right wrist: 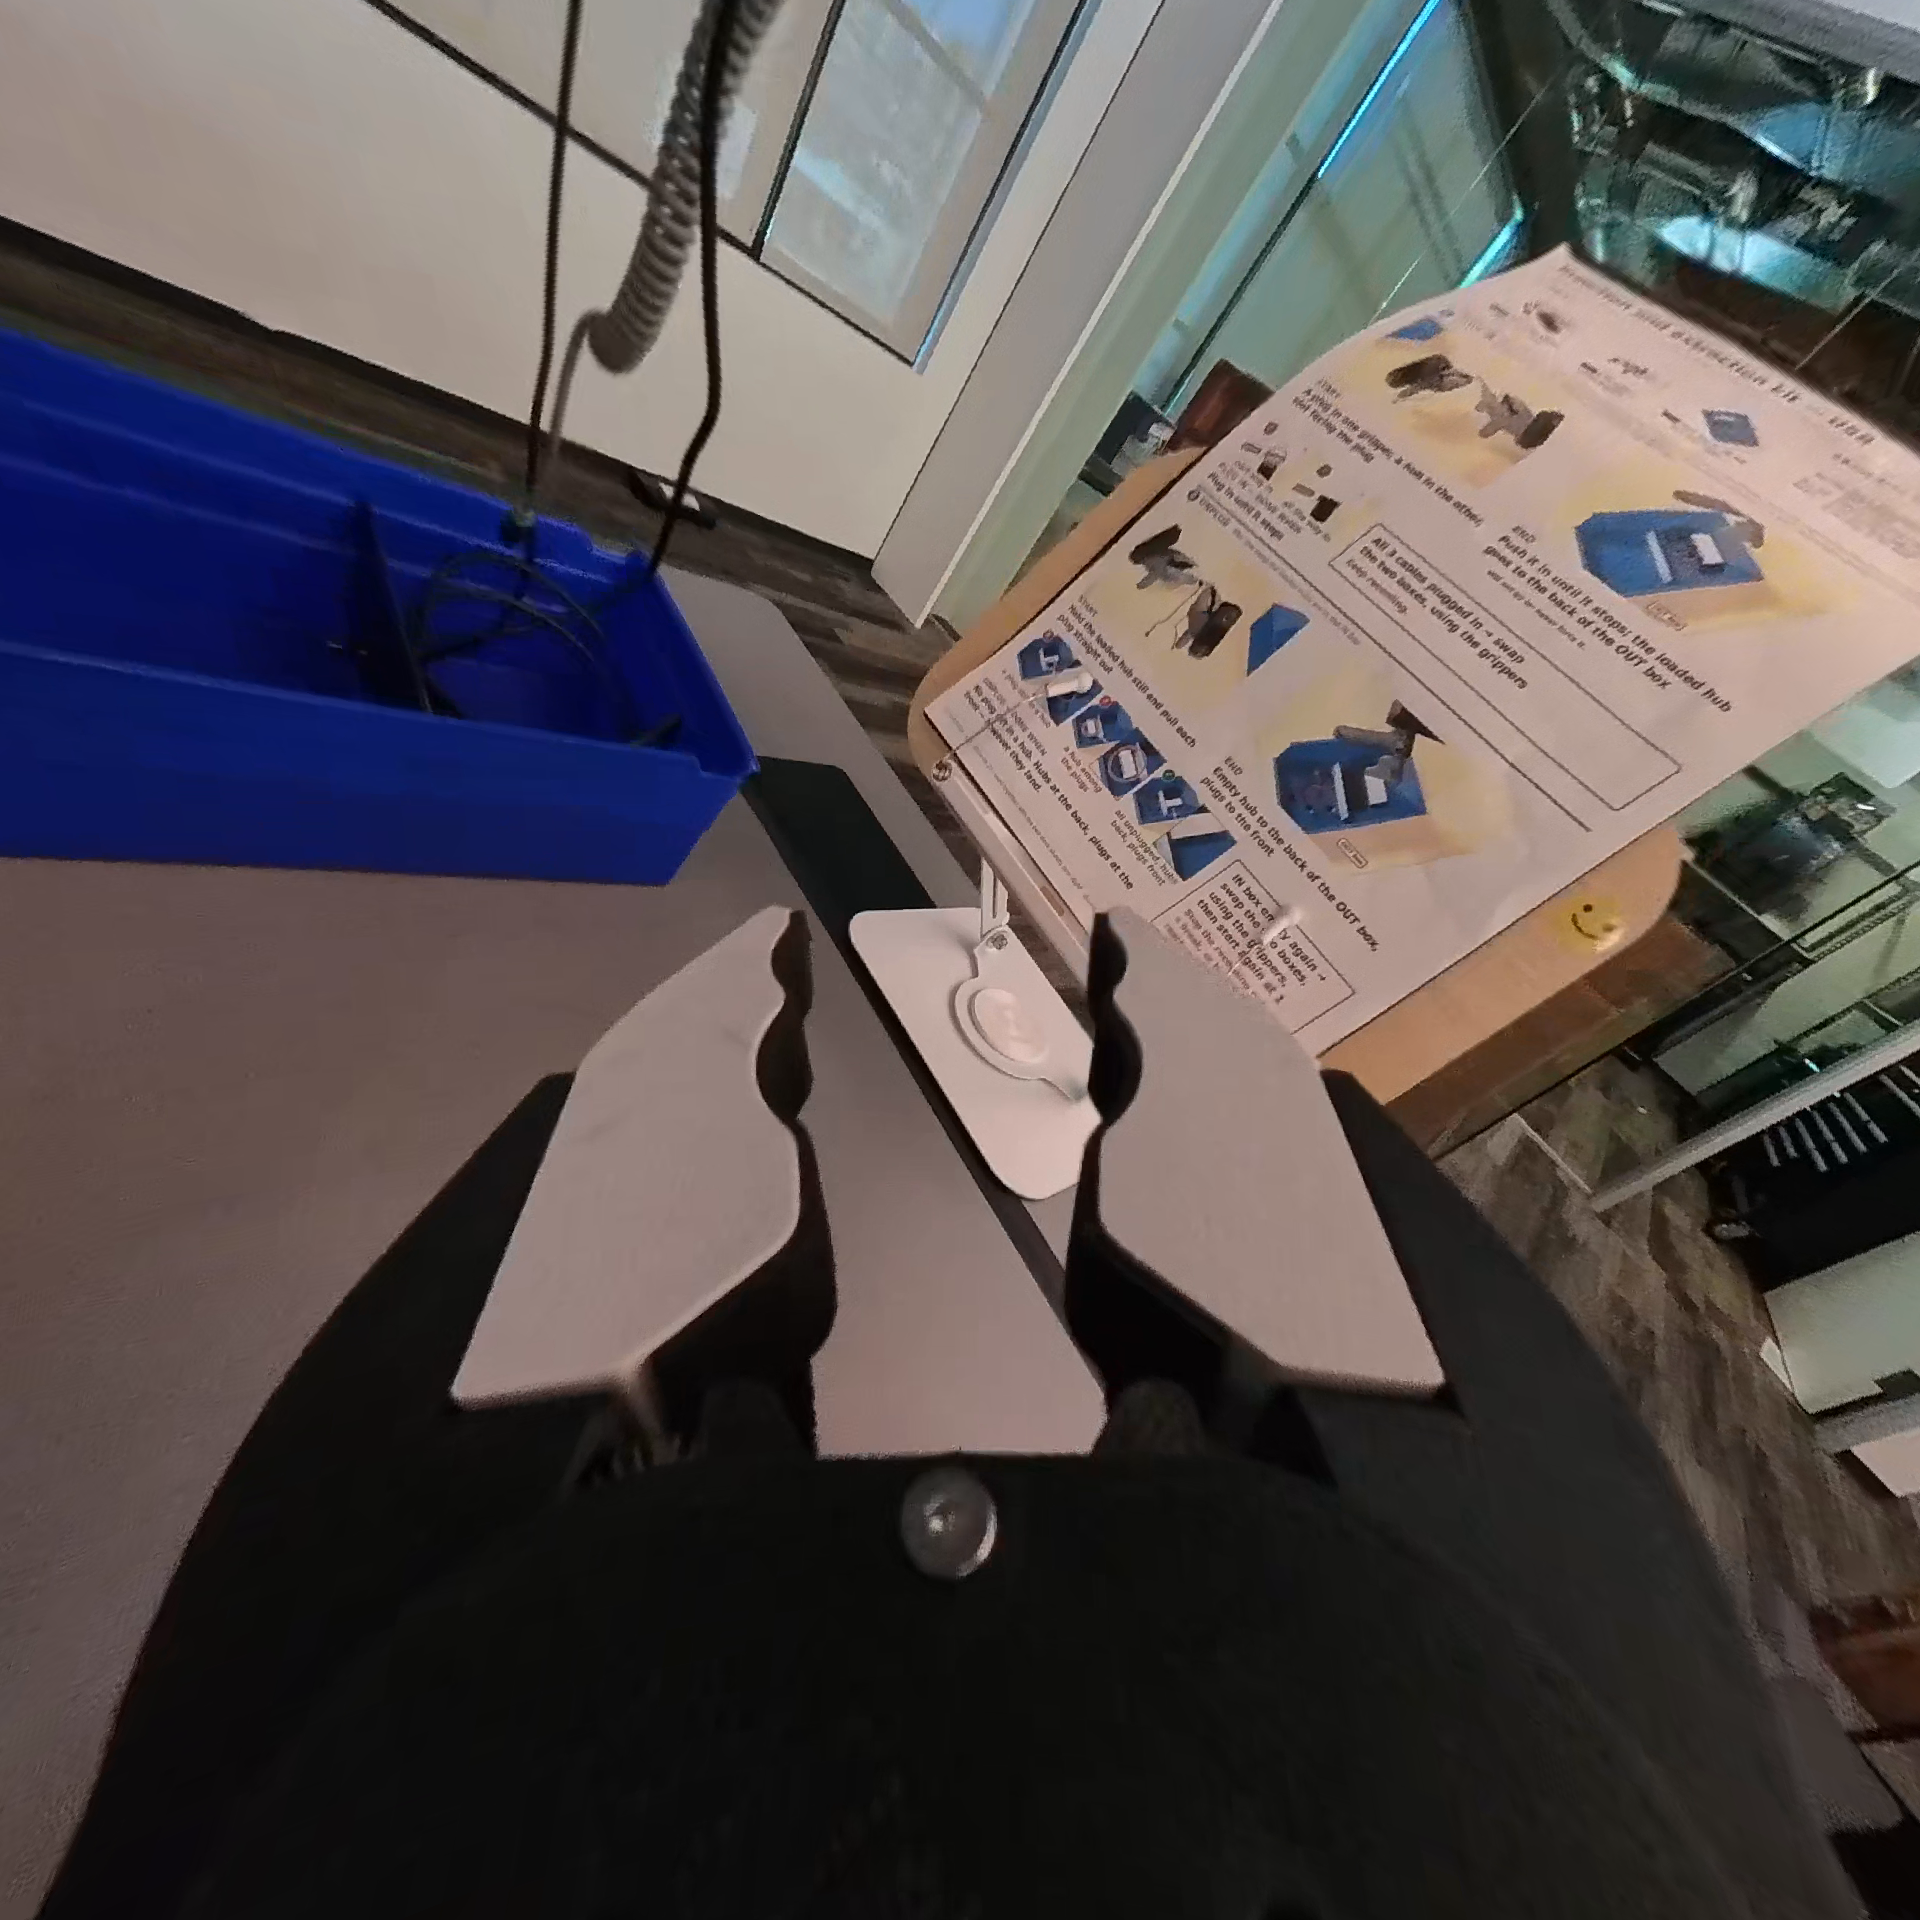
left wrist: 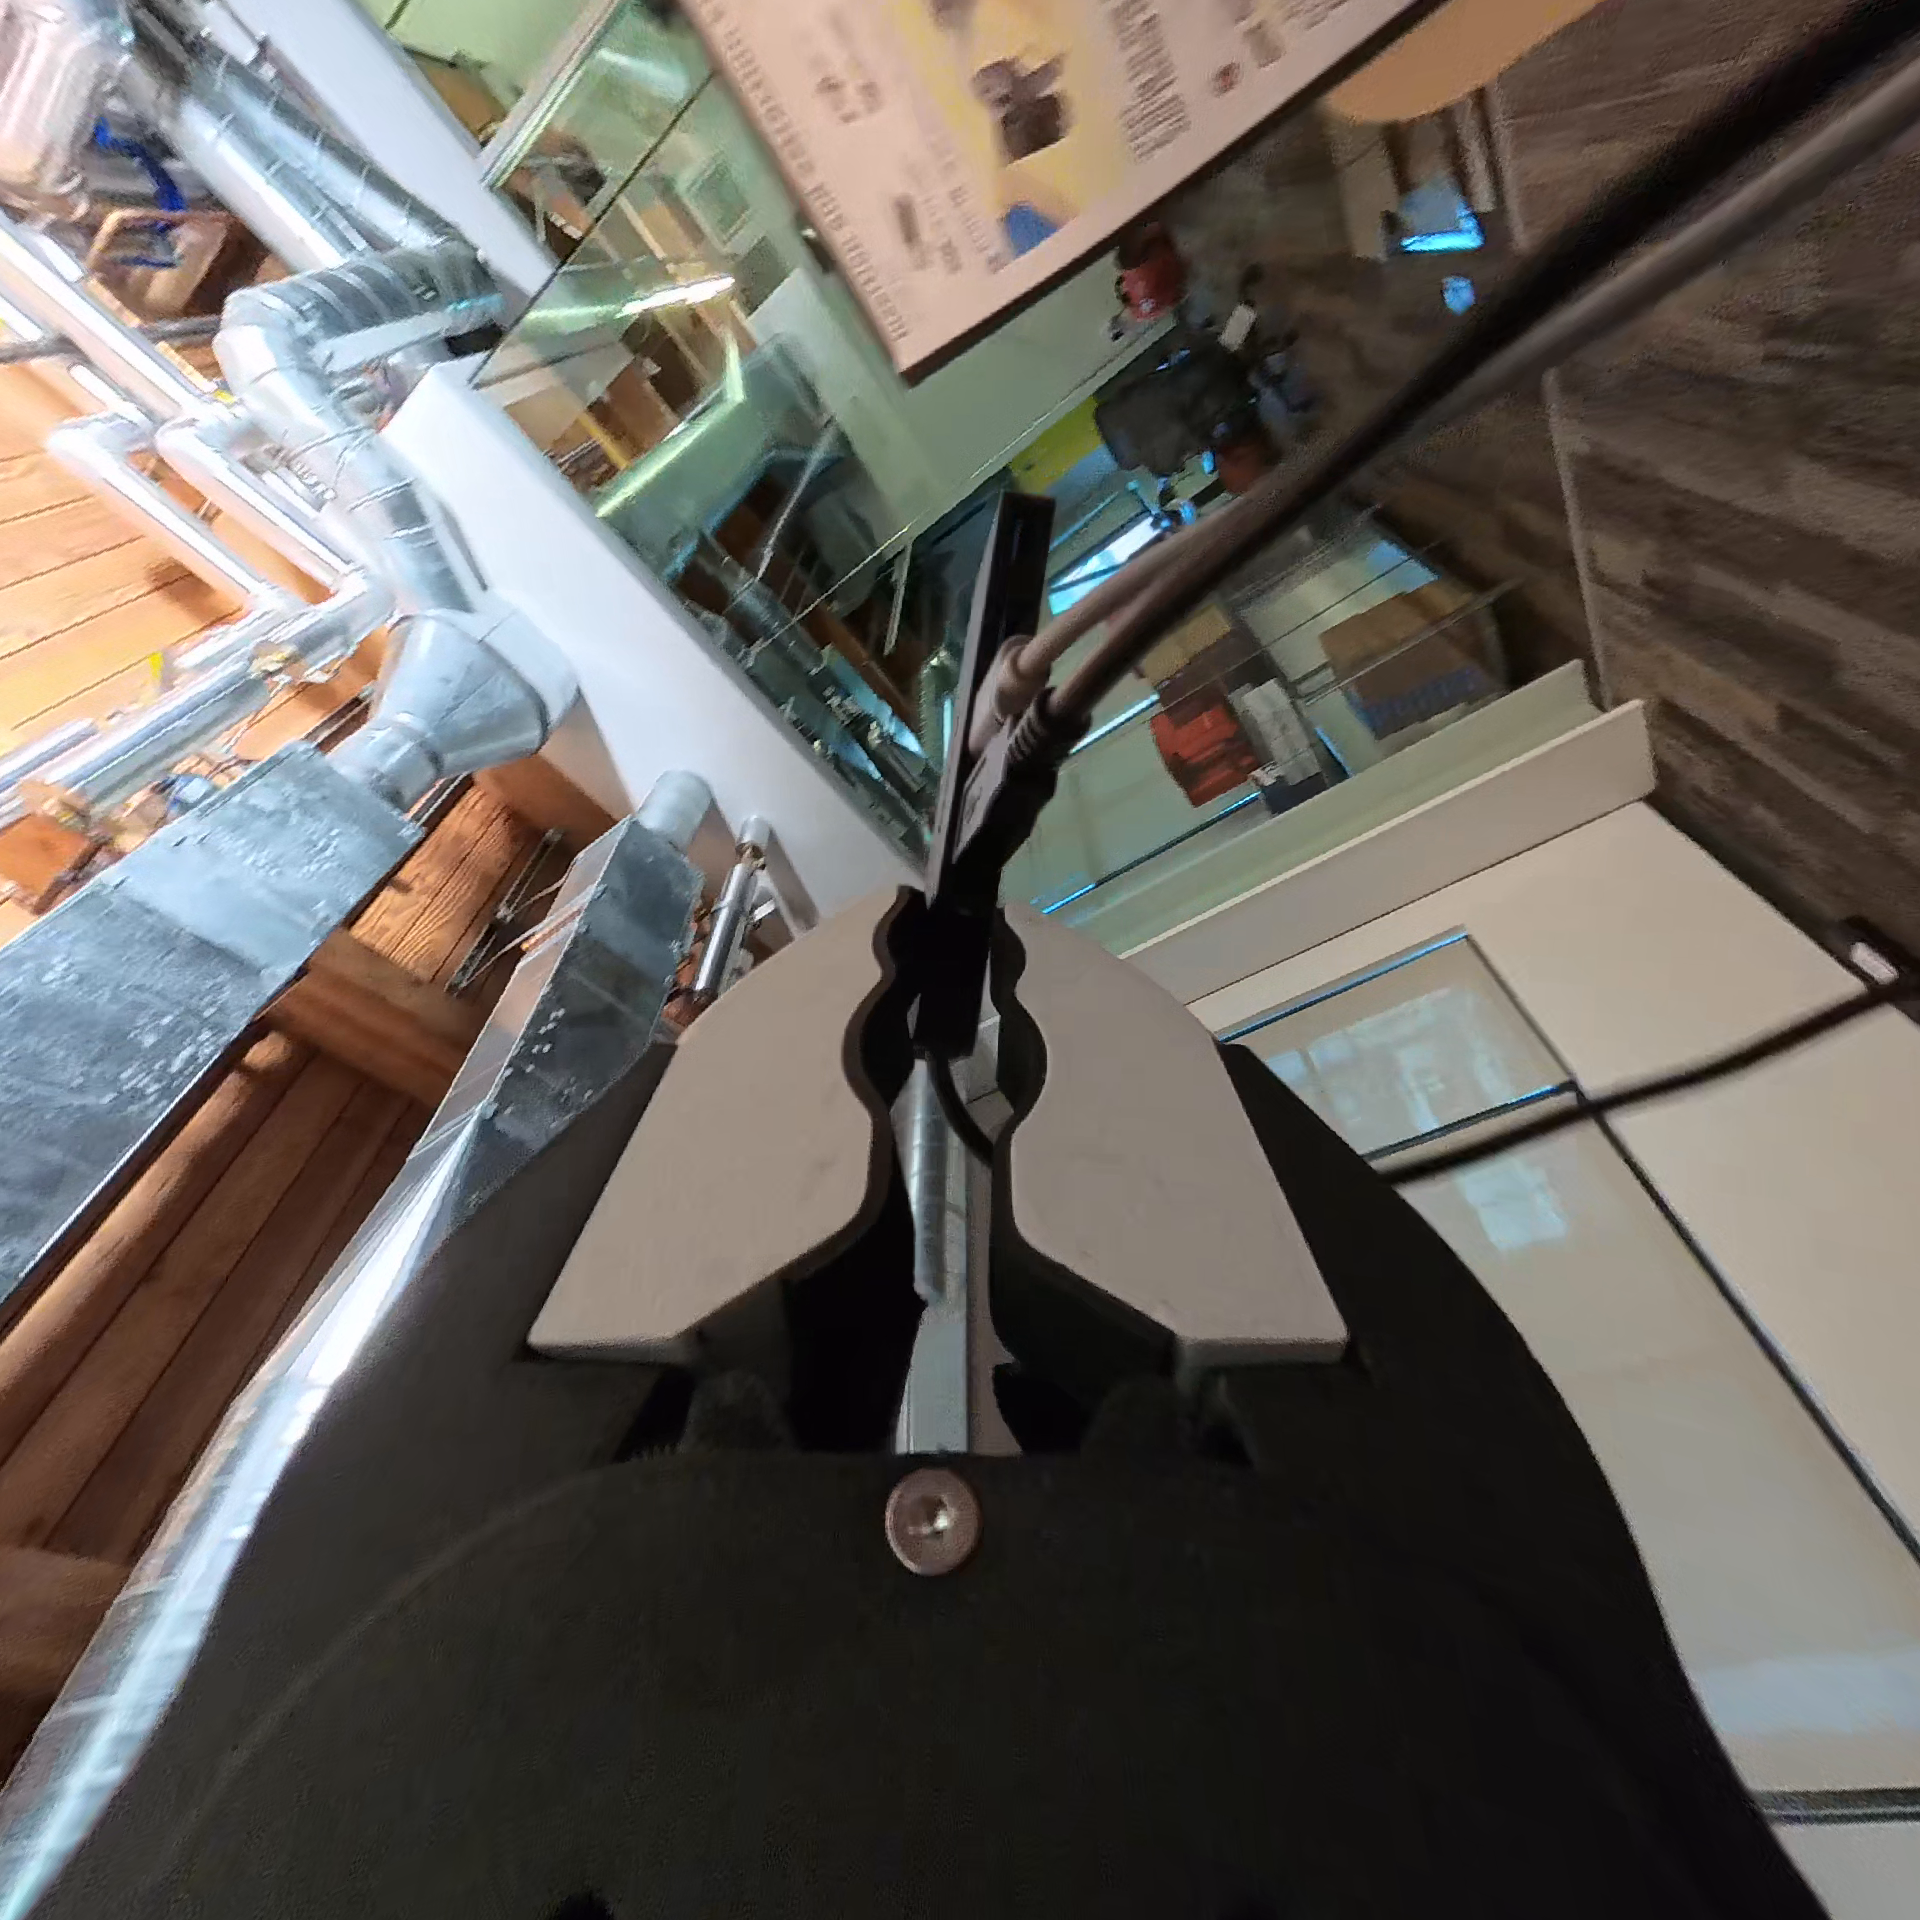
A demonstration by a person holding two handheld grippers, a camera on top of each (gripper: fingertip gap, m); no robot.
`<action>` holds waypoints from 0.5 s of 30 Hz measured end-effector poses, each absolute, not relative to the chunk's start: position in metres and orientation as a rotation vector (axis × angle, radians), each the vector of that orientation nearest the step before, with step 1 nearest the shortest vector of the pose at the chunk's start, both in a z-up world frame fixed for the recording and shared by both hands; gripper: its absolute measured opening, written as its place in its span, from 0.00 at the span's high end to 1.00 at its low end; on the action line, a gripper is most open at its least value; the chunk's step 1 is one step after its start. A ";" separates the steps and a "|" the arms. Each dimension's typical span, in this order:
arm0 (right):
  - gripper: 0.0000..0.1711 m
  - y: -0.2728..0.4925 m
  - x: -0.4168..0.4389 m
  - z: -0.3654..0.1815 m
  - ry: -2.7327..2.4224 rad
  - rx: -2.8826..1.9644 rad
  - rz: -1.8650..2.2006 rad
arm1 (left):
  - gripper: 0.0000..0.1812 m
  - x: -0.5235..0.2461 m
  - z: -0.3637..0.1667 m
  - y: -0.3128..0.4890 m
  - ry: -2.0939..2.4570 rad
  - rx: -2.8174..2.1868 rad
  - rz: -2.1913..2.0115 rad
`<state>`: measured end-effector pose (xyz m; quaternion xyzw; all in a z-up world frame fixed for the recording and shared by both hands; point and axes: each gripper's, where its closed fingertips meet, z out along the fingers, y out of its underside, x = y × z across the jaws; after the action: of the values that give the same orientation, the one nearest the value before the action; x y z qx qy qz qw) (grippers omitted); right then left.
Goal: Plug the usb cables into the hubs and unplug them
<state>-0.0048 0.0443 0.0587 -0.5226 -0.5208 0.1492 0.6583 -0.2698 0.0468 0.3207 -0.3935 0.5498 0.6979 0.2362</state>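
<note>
In the left wrist view my left gripper (left wrist: 951, 930) is shut on one end of a thin black USB hub (left wrist: 987, 707), held up in the air and seen edge-on. A black USB plug (left wrist: 1023, 748) and a grey plug (left wrist: 1013, 665) sit in the hub's side, and their cables (left wrist: 1382, 436) run off to the upper right. In the right wrist view my right gripper (right wrist: 945, 971) is open and empty above the grey table (right wrist: 312, 1039). Black cables (right wrist: 551, 623) lie in the blue bin (right wrist: 364, 748), and more hang above it.
A white stand base (right wrist: 987, 1049) sits on the table just past my right fingertips. An instruction sheet (right wrist: 1455, 644) on a wooden board leans at the right. A coiled cable (right wrist: 665, 208) hangs over the bin. The left wrist view shows ceiling ducts (left wrist: 312, 436) and glass walls.
</note>
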 end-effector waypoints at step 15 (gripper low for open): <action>0.71 -0.003 -0.006 0.081 -1.251 -1.084 0.562 | 0.94 -0.230 0.338 0.040 1.405 -1.188 1.868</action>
<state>-0.0059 -0.0032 0.0809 -0.4757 -0.5488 0.2464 0.6418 -0.2304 0.0395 0.3384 -0.4379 0.5178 0.6886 0.2568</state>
